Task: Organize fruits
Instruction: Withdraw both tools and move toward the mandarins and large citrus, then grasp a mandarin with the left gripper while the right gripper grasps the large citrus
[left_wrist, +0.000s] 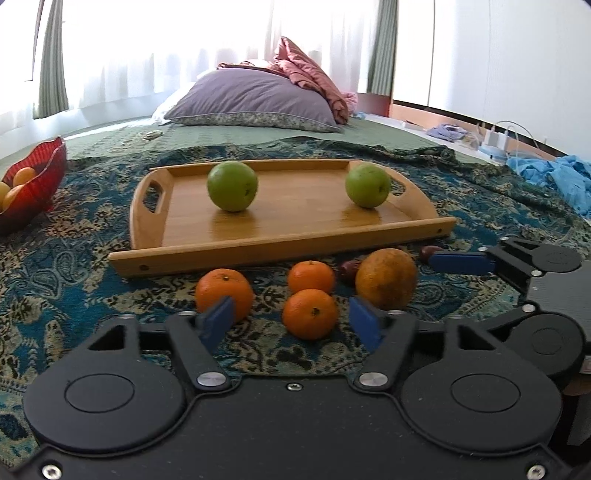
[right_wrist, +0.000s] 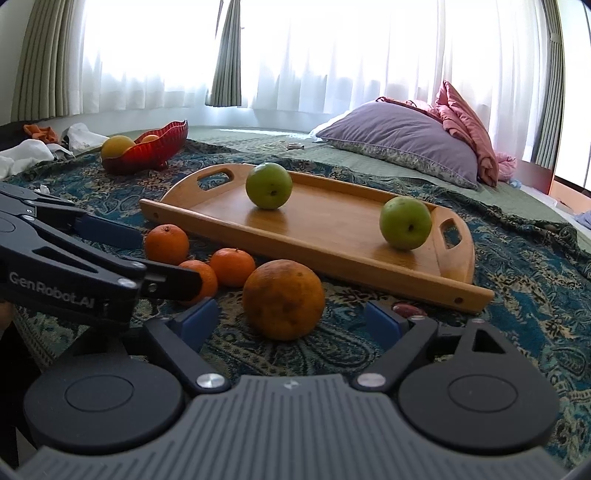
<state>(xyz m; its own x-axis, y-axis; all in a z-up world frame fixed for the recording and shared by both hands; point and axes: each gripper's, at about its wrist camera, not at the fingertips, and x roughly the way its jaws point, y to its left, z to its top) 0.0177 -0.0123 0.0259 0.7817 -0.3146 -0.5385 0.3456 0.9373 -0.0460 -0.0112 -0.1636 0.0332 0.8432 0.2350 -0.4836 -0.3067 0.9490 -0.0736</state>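
Note:
A wooden tray (left_wrist: 295, 225) (right_wrist: 332, 232) on the patterned bedspread carries two green apples (left_wrist: 232, 185) (left_wrist: 368, 185). In front of it lie three small oranges (left_wrist: 223, 291) (left_wrist: 311, 276) (left_wrist: 310, 314) and one large dull orange (left_wrist: 386, 282) (right_wrist: 283, 299). My left gripper (left_wrist: 291, 321) is open, its blue pads on either side of the nearest small orange without touching it. My right gripper (right_wrist: 291, 319) is open too, and the large orange sits between its pads with gaps on both sides. The left gripper's fingers (right_wrist: 110, 229) reach in from the left of the right wrist view.
A red glass bowl (left_wrist: 33, 184) (right_wrist: 155, 147) holding orange and yellow fruit stands at the far left. Small dark red fruits (left_wrist: 347, 271) (right_wrist: 408, 309) lie by the tray's front rim. A purple pillow (left_wrist: 255, 99) and pink bedding lie behind; clothes lie at the bed's edges.

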